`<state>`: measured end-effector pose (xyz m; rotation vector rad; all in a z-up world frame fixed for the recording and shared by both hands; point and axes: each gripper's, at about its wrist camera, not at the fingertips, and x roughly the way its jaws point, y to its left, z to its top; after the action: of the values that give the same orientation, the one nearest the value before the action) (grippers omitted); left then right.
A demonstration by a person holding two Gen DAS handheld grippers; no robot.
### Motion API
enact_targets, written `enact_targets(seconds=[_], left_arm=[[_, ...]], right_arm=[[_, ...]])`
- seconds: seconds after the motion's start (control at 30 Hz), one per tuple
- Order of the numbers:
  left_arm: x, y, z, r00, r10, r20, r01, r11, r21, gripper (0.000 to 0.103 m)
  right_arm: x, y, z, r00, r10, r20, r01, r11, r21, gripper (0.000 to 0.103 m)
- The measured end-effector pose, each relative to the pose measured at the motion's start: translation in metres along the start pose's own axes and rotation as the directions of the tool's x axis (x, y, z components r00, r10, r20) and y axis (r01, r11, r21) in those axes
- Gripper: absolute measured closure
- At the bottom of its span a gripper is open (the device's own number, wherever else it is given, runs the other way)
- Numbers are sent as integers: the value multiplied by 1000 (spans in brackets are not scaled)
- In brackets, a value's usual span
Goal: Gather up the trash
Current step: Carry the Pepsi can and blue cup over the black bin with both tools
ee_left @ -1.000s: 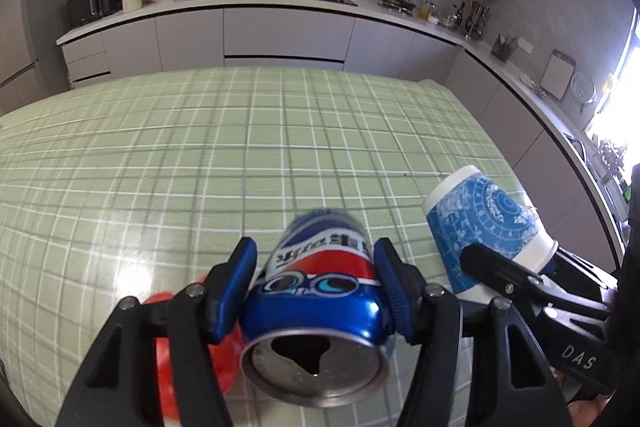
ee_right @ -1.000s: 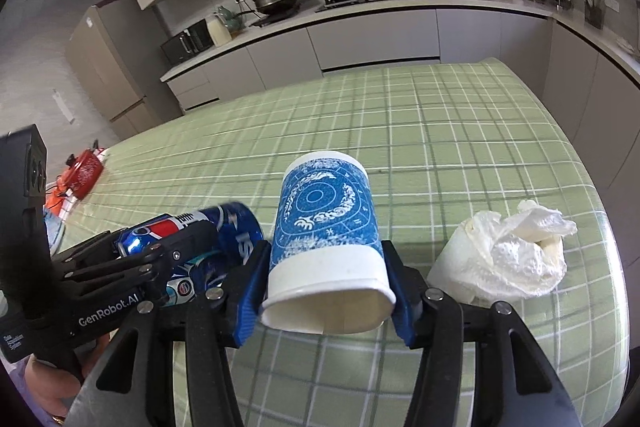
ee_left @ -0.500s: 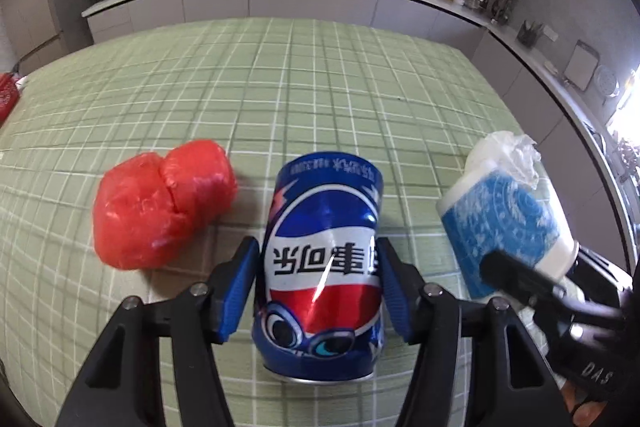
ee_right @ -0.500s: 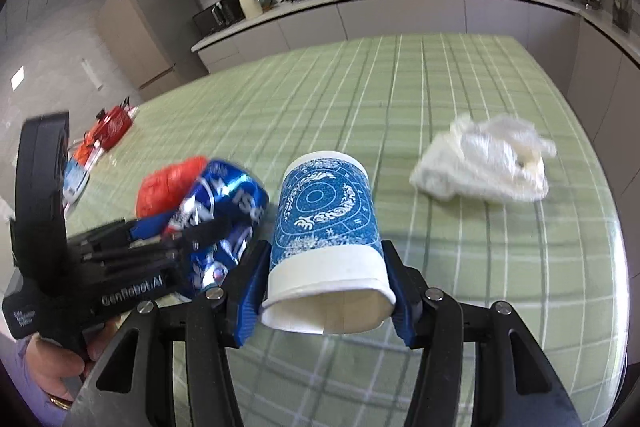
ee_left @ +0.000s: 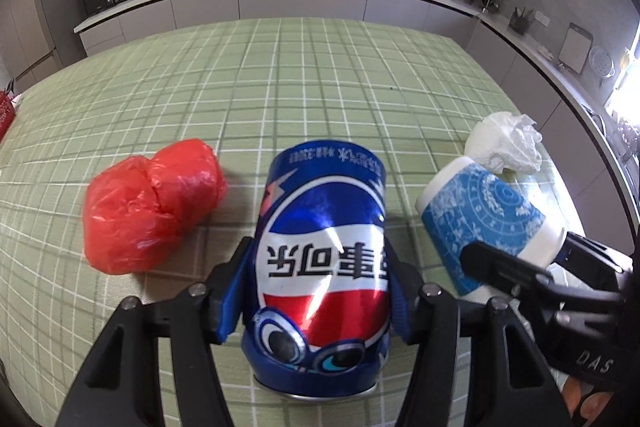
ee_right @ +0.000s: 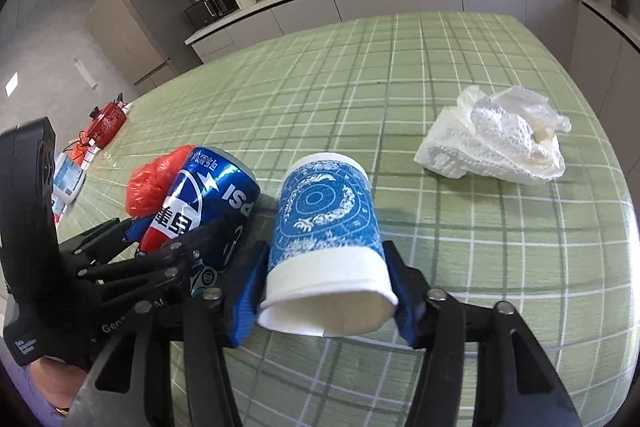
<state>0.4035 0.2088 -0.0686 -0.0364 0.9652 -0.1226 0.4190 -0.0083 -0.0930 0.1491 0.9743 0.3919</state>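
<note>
- While the left gripper [ee_left: 318, 287] clamps the blue can [ee_left: 320, 291], the red bag [ee_left: 150, 211] lies just left of it.
- Right gripper [ee_right: 326, 287] clamps the paper cup [ee_right: 326, 239]; crumpled tissue [ee_right: 500, 151] lies ahead, to its right.

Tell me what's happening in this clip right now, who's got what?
A person is clearing trash off a green checked table with two handheld grippers. The left gripper is clamped on a blue soda can, and the right gripper is clamped on a blue-and-white paper cup; both are held low, side by side, near the table. A crumpled red plastic bag lies left of the can, and a wad of white paper towel lies beyond the cup. No bin is in view.
</note>
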Motion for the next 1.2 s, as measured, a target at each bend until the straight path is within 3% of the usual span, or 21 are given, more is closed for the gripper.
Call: enact_targets(seconds=[0.27, 0.57, 0.73, 0.93, 1.07, 1.2], left_arm=[[-44, -18, -6, 996, 2, 87, 1, 1000, -27, 43], [-69, -79, -33, 994, -27, 102, 30, 999, -27, 43], [-76, -118, -42, 990, -98, 105, 94, 994, 49, 43], [-74, -177, -61, 974, -219, 59, 211, 969, 126, 43], [-84, -220, -71, 964, -262, 41, 251, 951, 179, 43], [-88, -273, -76, 956, -290, 34, 276, 936, 218, 43]], right_arm=[[-43, -4, -7, 997, 31, 78, -29, 999, -28, 49], [-106, -55, -36, 993, 1, 122, -2, 1000, 4, 49], [-148, -98, -67, 980, -103, 169, 87, 991, 97, 49], [-206, -163, -118, 953, -263, 154, 215, 938, 270, 49], [-240, -207, -145, 933, -325, 154, 261, 906, 333, 49], [-258, -254, -172, 929, -347, 128, 282, 888, 364, 49]])
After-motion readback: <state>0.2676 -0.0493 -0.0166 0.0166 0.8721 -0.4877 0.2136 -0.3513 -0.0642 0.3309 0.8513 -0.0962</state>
